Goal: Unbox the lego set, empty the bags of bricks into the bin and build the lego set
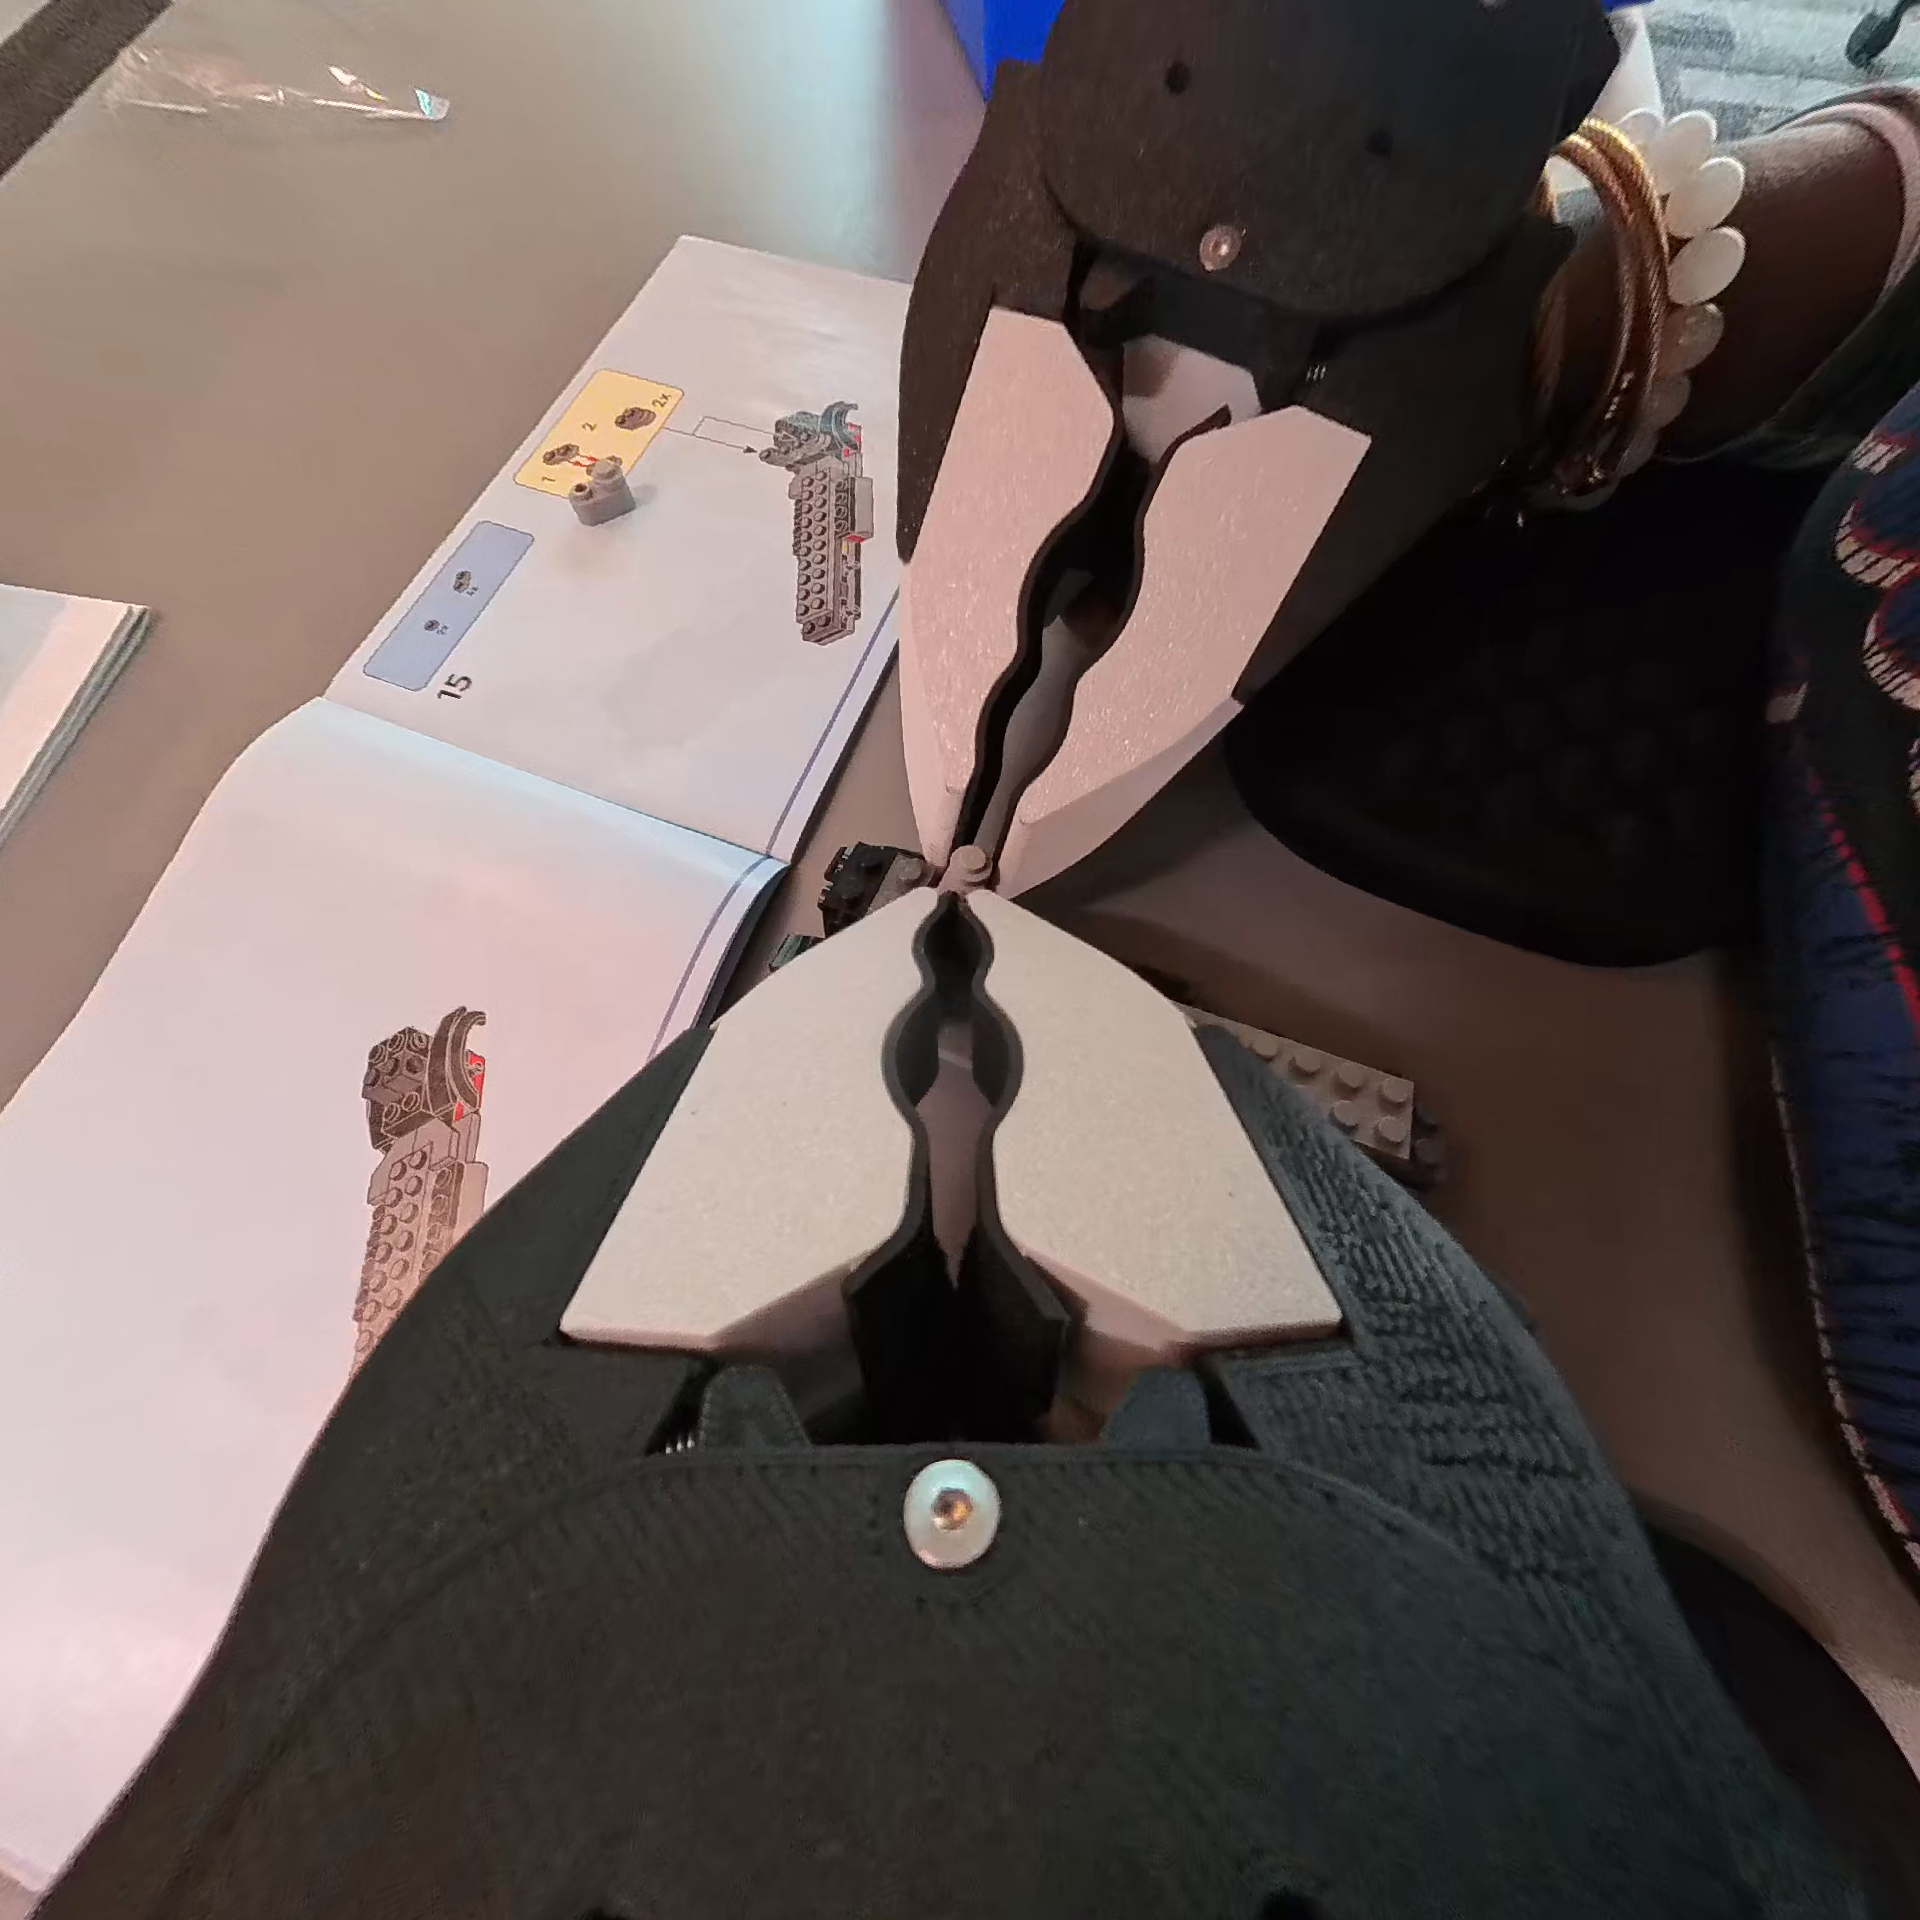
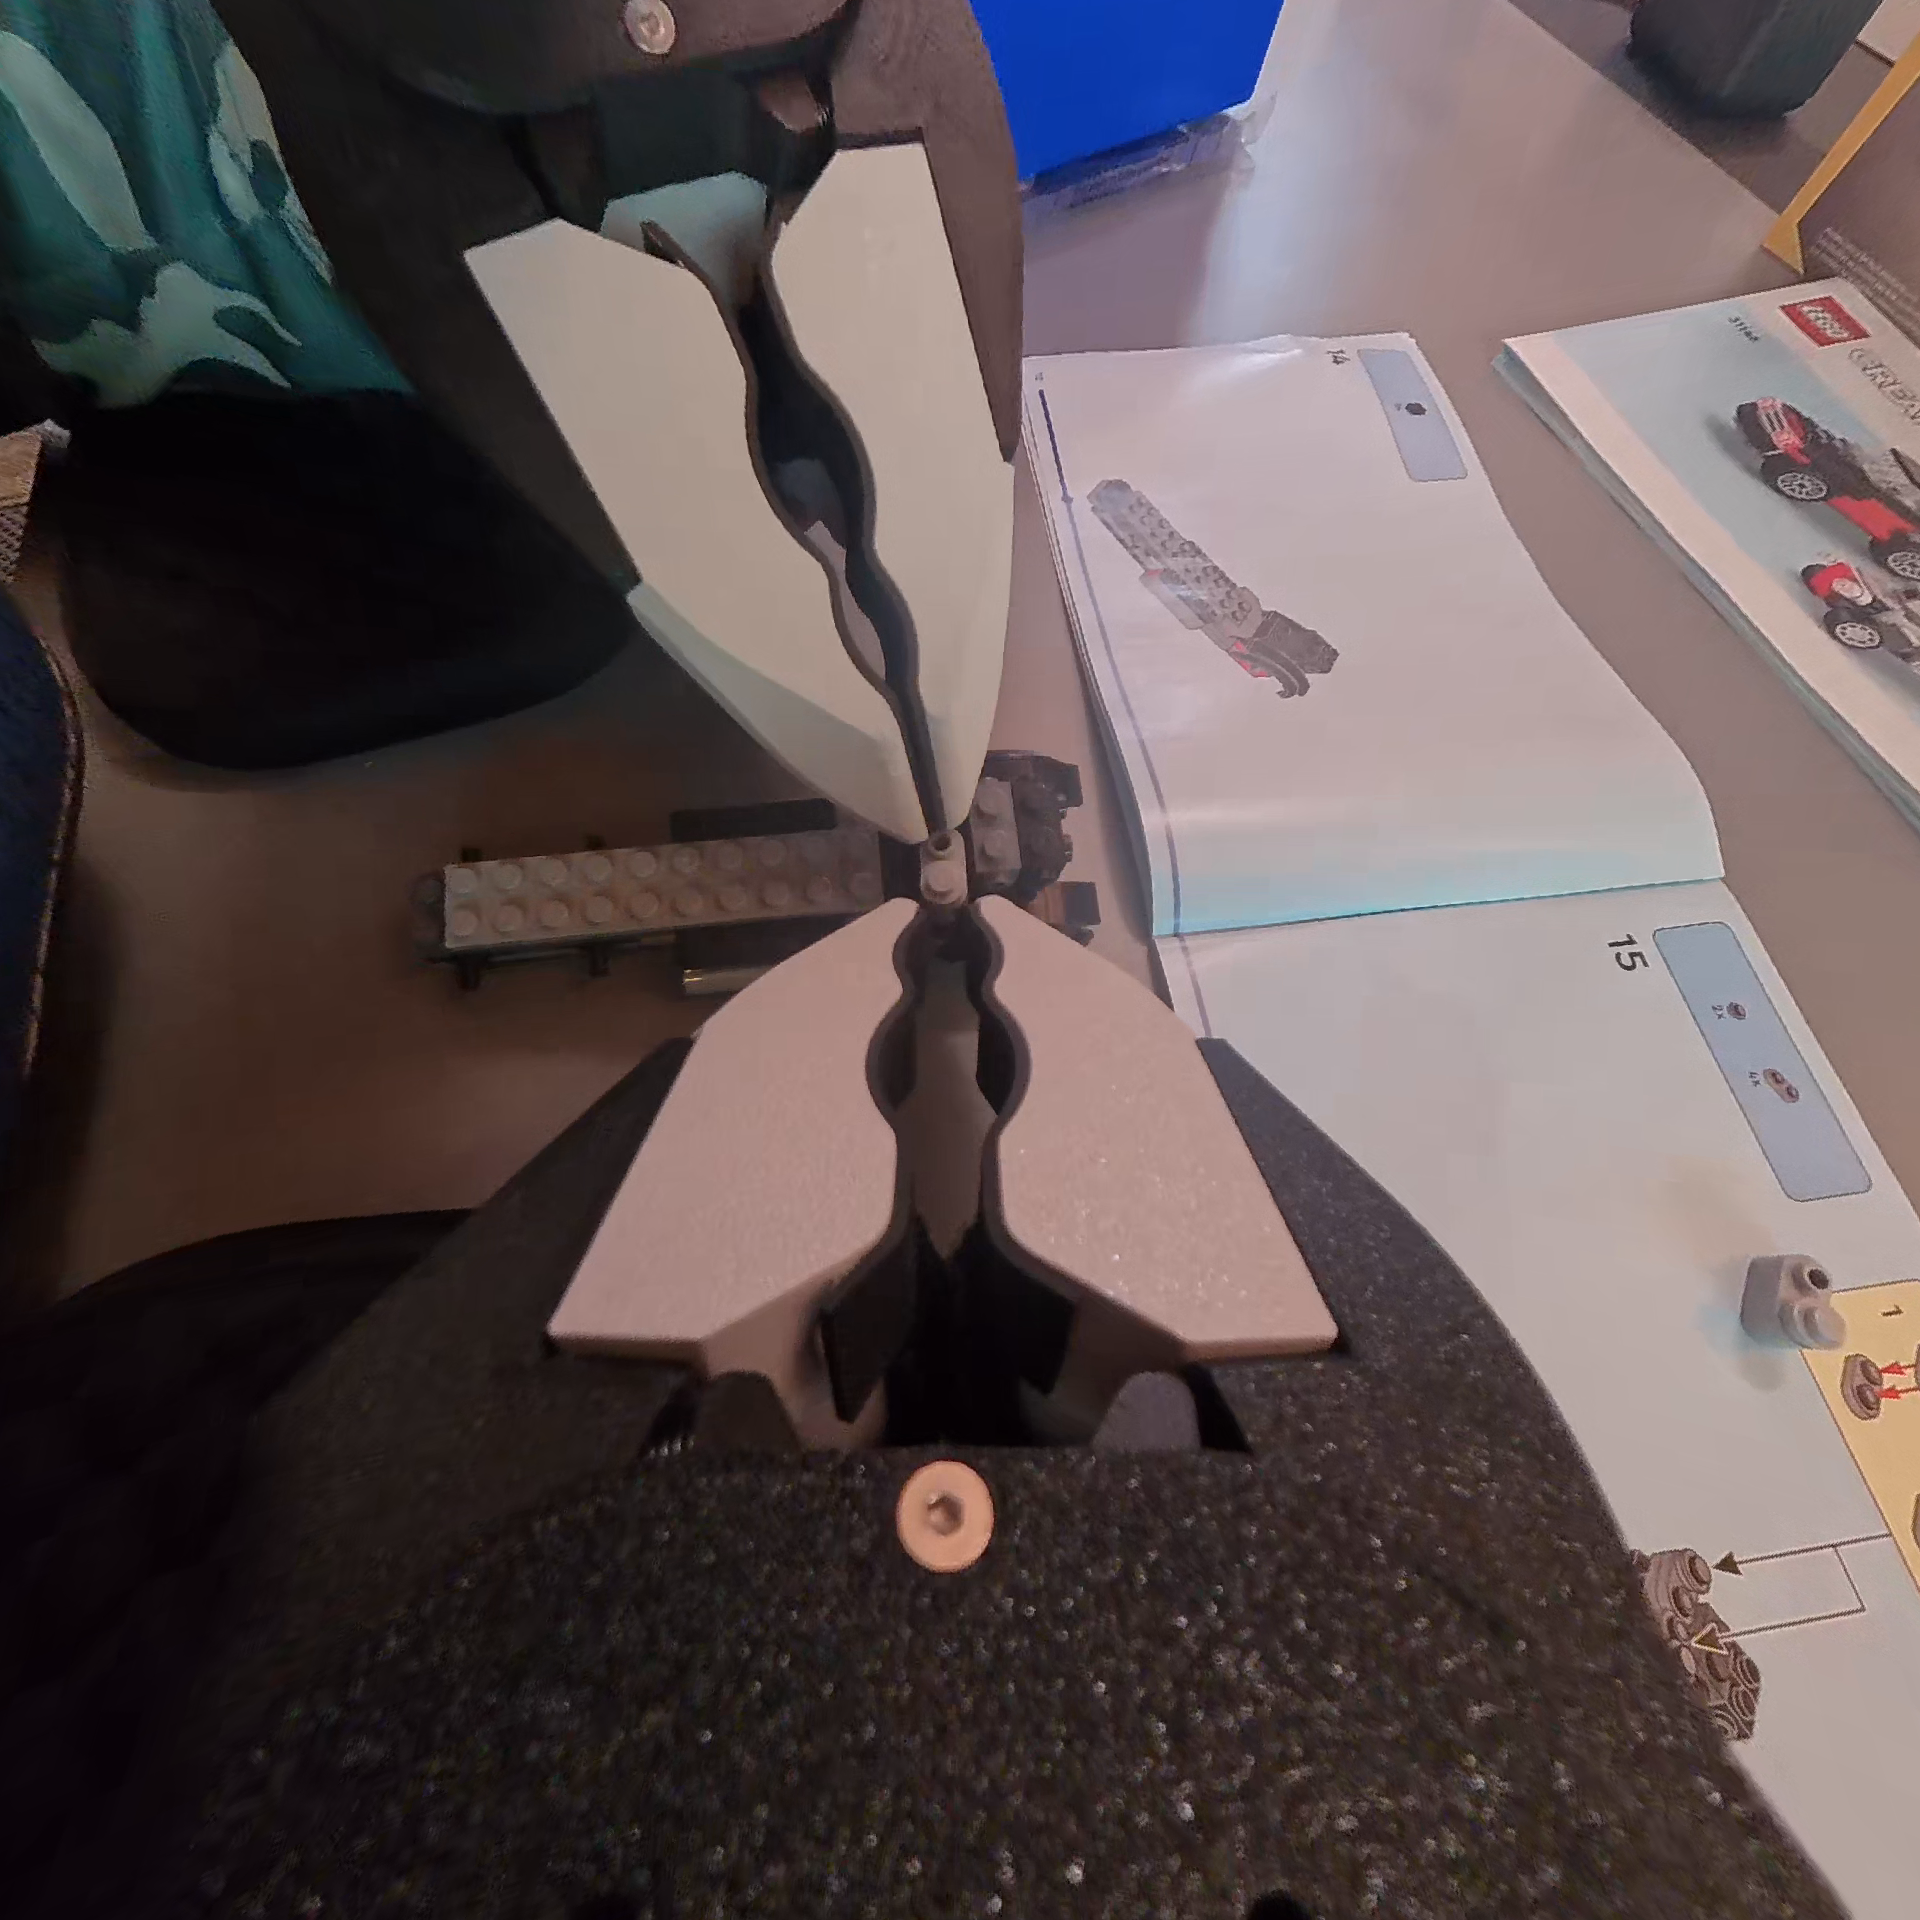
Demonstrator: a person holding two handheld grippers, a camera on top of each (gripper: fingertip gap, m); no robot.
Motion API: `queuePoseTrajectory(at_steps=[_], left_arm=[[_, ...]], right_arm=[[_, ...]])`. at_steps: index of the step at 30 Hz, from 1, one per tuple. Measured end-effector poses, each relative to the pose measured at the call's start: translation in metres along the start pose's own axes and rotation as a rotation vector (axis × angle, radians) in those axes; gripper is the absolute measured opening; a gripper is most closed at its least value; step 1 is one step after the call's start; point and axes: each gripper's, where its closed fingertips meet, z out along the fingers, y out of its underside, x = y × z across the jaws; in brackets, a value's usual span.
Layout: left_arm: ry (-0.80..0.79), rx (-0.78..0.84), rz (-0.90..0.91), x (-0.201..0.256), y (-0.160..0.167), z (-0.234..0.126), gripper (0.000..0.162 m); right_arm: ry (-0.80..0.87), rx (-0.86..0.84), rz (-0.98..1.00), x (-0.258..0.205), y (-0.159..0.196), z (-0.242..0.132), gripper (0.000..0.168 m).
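My left gripper (image 1: 951,910) and right gripper (image 1: 972,854) meet tip to tip just above the table. Each is shut on a small grey lego piece, and the two pieces (image 2: 940,868) touch end to end between the tips. In the right wrist view my right gripper (image 2: 940,921) comes from below and the left gripper (image 2: 938,829) from above. The partly built model lies right behind them: a long light grey studded plate (image 2: 644,894) with a dark front block (image 2: 1023,810). It also shows in the left wrist view (image 1: 1345,1091), mostly hidden by my left gripper.
The open instruction booklet (image 1: 623,665) (image 2: 1351,644) lies beside the model with a loose grey brick (image 1: 603,499) (image 2: 1789,1301) on it. A second booklet (image 2: 1766,468), a blue bin (image 2: 1122,73), an empty plastic bag (image 1: 281,88) and a braceleted arm (image 1: 1621,312) are around.
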Motion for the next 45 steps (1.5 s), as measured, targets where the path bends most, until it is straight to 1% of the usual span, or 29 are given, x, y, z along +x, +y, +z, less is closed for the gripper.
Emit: queuePoseTrajectory(at_steps=[1,4,8,11,15,25,36,41,45], left_arm=[[-0.002,-0.009,0.007,0.0,0.0,0.0,0.0],[-0.016,-0.022,0.035,-0.001,-0.001,-0.002,0.0],[-0.038,-0.035,0.02,-0.008,0.0,-0.01,0.0],[-0.036,-0.045,0.004,-0.009,0.003,-0.013,0.0],[-0.029,-0.076,0.039,-0.004,0.003,-0.009,0.0],[-0.022,-0.082,0.065,-0.003,0.002,-0.004,0.0],[-0.025,-0.084,0.045,-0.005,0.003,-0.004,0.0],[-0.027,-0.067,0.012,-0.007,0.003,-0.005,0.0],[-0.03,-0.071,0.018,-0.007,0.004,-0.005,0.0]], right_arm=[[-0.002,0.0,0.001,0.0,0.0,0.0,0.006],[-0.013,0.009,0.005,-0.002,-0.002,0.0,0.006],[-0.008,0.042,0.019,0.0,-0.005,-0.007,0.006],[-0.015,0.026,0.041,0.001,-0.002,-0.005,0.006],[-0.003,0.021,0.045,0.001,-0.005,-0.001,0.006],[0.013,-0.018,0.031,-0.001,-0.003,0.004,0.006],[0.037,-0.028,0.014,0.001,-0.005,0.008,0.007],[0.069,-0.022,-0.016,0.003,-0.007,0.006,0.007],[0.074,-0.023,-0.046,0.003,-0.009,0.006,0.008]])
